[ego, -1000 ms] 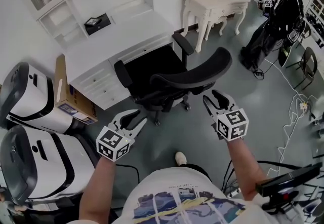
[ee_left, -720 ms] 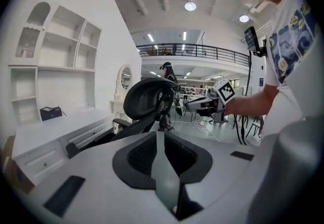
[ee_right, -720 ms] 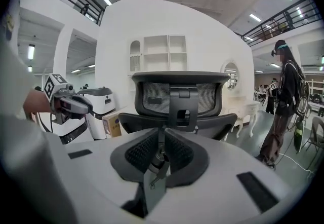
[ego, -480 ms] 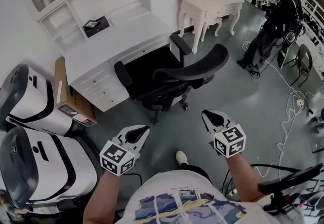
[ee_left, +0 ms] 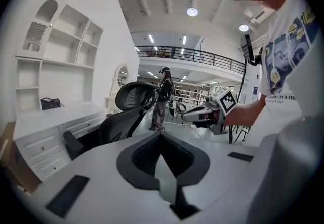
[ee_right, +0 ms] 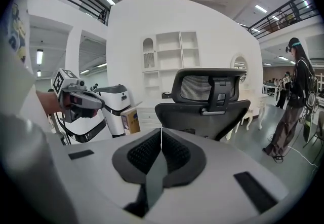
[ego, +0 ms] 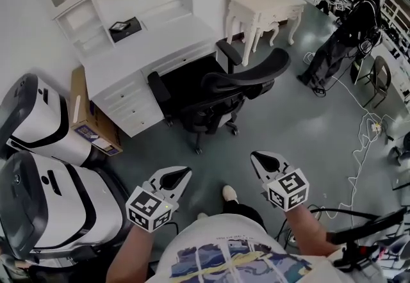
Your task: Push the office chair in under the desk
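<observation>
Left claw [ego: 181, 175] and right claw [ego: 259, 159] both pinched shut, nothing in either. Chair [ego: 221, 93] stands well ahead of them, seat tucked into the desk [ego: 138, 51] kneehole, backrest towards me. Push looks about done. If more is wanted: reach forward, press shut tips on backrest, straight in.

Head camera looks steeply down; both gripper views share the chair [ego: 246, 77].
</observation>
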A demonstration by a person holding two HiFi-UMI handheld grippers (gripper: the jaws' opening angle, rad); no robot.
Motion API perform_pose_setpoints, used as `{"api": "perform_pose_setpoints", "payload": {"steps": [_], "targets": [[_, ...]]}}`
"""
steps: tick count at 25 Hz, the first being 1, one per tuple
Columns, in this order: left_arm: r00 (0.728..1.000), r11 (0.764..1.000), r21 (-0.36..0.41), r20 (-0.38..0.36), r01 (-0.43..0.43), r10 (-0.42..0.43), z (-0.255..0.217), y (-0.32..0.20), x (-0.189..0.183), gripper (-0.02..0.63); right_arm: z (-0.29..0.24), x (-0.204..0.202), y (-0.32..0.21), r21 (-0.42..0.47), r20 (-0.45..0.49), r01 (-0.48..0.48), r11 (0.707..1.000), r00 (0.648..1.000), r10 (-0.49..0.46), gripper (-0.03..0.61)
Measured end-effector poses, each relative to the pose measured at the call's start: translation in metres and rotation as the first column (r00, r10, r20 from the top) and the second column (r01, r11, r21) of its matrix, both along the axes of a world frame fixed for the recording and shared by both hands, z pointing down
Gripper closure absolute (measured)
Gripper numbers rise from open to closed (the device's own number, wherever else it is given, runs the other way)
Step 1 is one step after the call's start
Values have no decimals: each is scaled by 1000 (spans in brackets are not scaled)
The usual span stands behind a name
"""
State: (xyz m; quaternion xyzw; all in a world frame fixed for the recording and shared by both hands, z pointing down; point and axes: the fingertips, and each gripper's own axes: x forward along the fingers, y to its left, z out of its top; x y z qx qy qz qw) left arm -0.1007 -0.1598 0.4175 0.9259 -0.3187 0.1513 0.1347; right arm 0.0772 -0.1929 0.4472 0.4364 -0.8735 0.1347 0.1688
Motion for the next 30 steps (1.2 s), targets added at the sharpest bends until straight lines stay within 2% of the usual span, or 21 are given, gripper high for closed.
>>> {"api": "perform_pose_setpoints", "payload": {"steps": [6, 10, 17, 30], "targets": [[999, 1000, 13, -35, -8, 9, -13, 30, -4, 600, -8, -19, 36, 11, 15, 15, 1000, 1000, -15, 552], [999, 999, 27, -28, -33, 33, -18, 48, -2, 600, -11, -30, 58, 12, 7, 40, 999, 999, -41, 552], [998, 999, 21, -41, -42, 43, -16, 71, -7, 601, -16, -51, 77, 25, 4, 89, 996, 996, -89, 552], [1000, 1000, 10, -28, -6, 7, -6, 89, -22, 601, -15, -77, 92, 38, -21, 163, 986, 986, -163, 554]]}}
